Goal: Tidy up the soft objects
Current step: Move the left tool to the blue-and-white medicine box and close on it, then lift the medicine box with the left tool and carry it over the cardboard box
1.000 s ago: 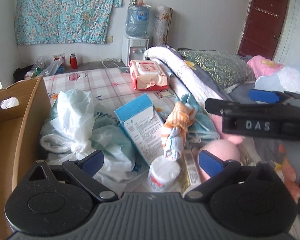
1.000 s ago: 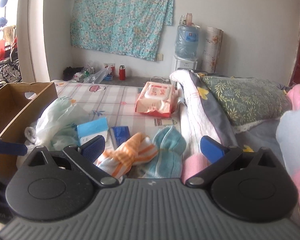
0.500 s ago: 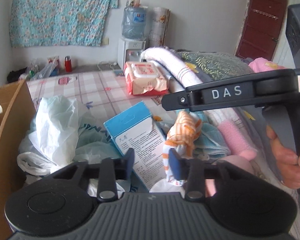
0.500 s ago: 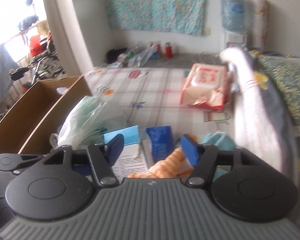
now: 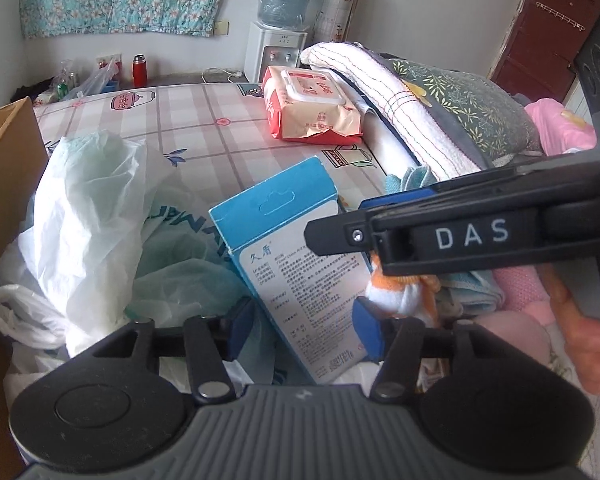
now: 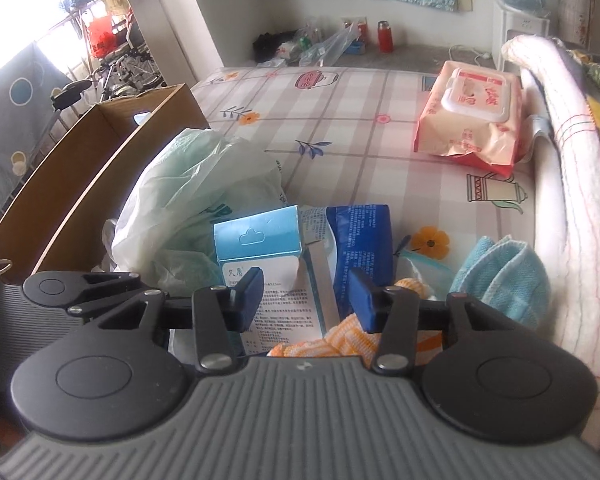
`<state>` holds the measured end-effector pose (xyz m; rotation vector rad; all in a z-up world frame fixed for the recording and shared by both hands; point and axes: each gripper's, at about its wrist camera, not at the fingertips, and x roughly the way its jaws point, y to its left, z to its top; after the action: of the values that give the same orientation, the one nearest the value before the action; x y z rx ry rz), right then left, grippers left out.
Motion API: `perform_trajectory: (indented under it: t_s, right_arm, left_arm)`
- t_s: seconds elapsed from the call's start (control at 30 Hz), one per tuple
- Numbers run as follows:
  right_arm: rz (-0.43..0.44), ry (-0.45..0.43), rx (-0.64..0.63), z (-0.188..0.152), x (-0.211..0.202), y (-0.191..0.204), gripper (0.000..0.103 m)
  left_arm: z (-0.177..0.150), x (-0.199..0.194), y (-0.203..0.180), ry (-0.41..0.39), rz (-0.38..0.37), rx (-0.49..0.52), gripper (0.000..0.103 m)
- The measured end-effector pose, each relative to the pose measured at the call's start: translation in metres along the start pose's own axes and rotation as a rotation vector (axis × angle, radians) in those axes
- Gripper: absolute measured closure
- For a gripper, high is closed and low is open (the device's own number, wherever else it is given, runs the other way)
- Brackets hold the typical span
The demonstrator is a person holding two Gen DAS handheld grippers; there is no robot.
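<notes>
Now | orange-striped sock (image 6: 332, 340) below part-open right gripper (image 6: 304, 300) jaws | left gripper (image 5: 304, 328) jaws part-open around blue box (image 5: 296, 264)

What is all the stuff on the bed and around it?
box: 1, brown cardboard, left edge of the bed
plastic bags: a heap, white and pale green, beside the box
carton: 1, light blue and white, middle, leaning on the bags
blue pack: 1, dark blue, right of the carton
striped cloth: 1, orange and white, under the right tongs
blue cloth: 1, light blue, right of the striped cloth
wipes: 1 pack, red and cream, far side of the bed
blanket: 1, white, rolled along the right
dispenser: 1, white with a blue bottle, by the wall
flask: 1, red, on the floor
left tongs: part open, around the carton
right tongs: part open, over the striped cloth
</notes>
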<state>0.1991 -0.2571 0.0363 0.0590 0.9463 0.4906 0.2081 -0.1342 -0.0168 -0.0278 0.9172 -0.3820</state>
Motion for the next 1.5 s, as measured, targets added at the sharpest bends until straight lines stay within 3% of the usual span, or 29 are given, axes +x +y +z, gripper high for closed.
perform_trajectory:
  t_s: [0.1,0.23,0.47,0.67,1.07,1.3,1.5]
  right_arm:
    - [0.021,0.022,0.007,0.003,0.009,-0.003,0.057]
    - [0.049,0.033,0.047,0.002,0.016,-0.007,0.064]
    - [0.111,-0.048,0.159,0.000,-0.005,-0.023,0.069]
    - [0.086,-0.137,0.146,0.005,-0.036,-0.007,0.069]
    - [0.060,-0.280,0.059,0.020,-0.105,0.069,0.070]
    - [0.132,-0.318,0.012,0.040,-0.117,0.133,0.070]
    - [0.239,-0.311,-0.037,0.074,-0.105,0.204,0.070]
  left_arm:
    - [0.004,0.007,0.000,0.007,0.002,-0.020,0.037]
    - [0.008,0.012,0.001,-0.004,0.012,-0.056,0.037]
    - [0.018,0.000,-0.003,-0.094,0.045,-0.066,0.042]
    - [0.025,-0.026,-0.013,-0.184,0.069,-0.046,0.042]
    - [0.027,-0.115,-0.009,-0.361,0.096,-0.070,0.042]
    - [0.024,-0.167,0.023,-0.438,0.176,-0.098,0.042]
    - [0.024,-0.211,0.069,-0.485,0.288,-0.143,0.042]
